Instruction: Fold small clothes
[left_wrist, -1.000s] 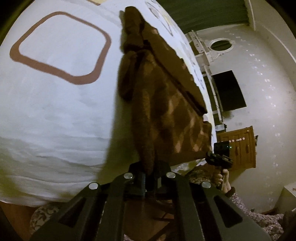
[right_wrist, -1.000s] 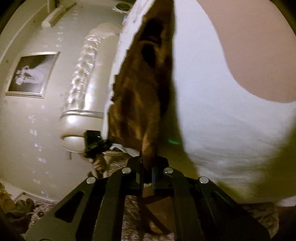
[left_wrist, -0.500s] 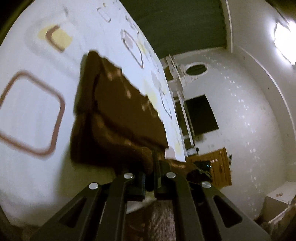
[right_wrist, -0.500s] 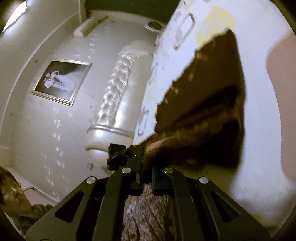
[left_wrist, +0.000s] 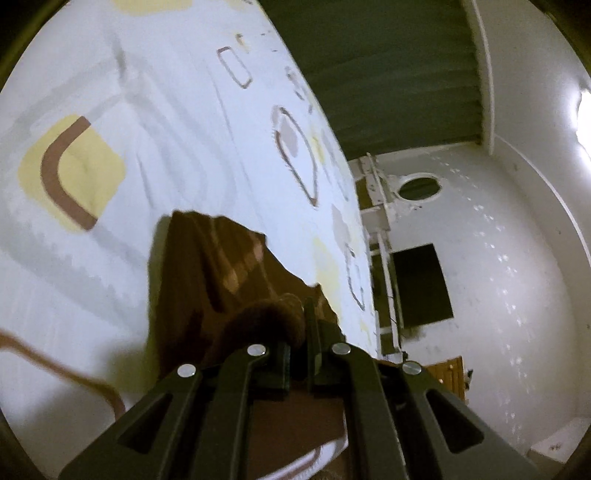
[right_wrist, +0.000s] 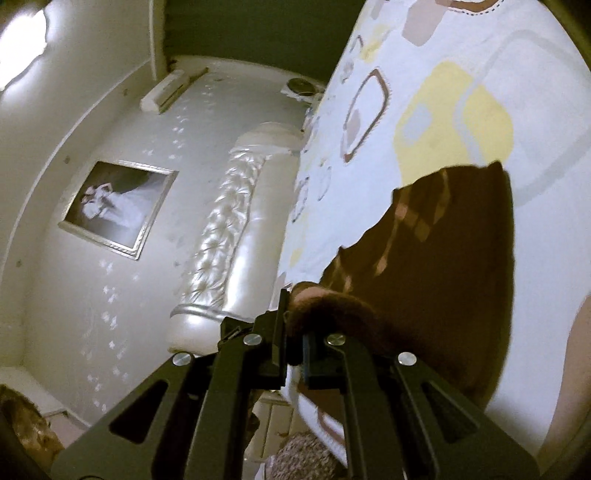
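brown garment (left_wrist: 207, 280) motion-blurred, its lower edge behind hand-held gripper (left_wrist: 300, 332)

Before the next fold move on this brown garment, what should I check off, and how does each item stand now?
1. Left gripper shut on the brown patterned garment: ok.
2. Right gripper shut on the same garment: ok.
3. Far part of the garment against the bedsheet: cannot tell.
4. Cloth bunched at both grips, not flat: not ok.
5. Sheet beyond the garment free of other things: ok.
6. Both pinches at matching corners: cannot tell.
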